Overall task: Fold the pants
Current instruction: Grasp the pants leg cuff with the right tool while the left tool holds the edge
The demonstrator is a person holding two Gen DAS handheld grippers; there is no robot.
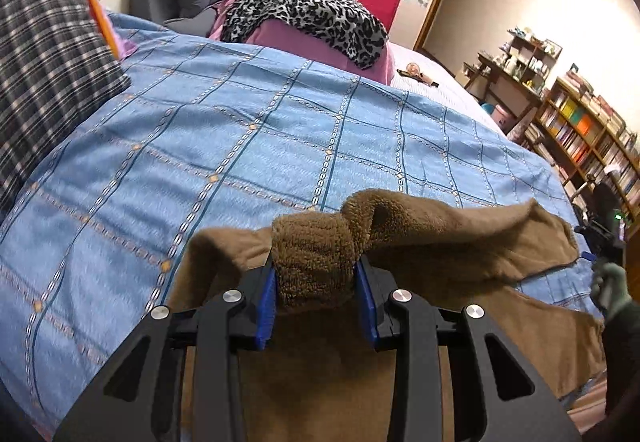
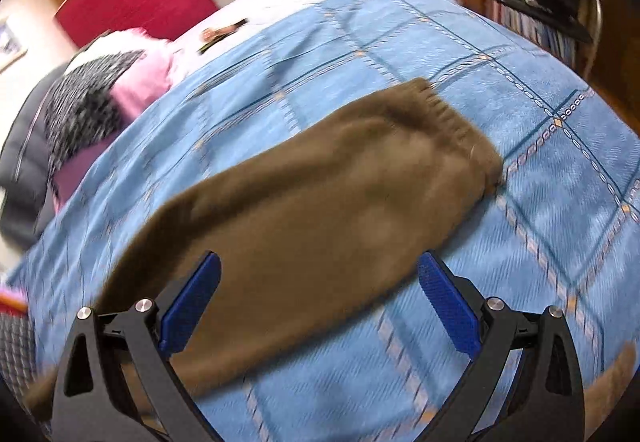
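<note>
brown fleece pants (image 1: 316,262) bunched thick in left hand-held gripper (image 1: 316,294), clamped on them; right hand-held gripper (image 2: 320,306) gaped wide, empty. wad could slip, fold skews on bed (image 1: 240,130).

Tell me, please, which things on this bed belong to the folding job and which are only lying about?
Belonging to the job:
- brown fleece pants
- left gripper, jaws shut on a bunch of the pants
- right gripper, jaws open above the pants

Only lying about:
- blue bedspread
- leopard-print cloth
- plaid cloth
- bookshelves
</note>
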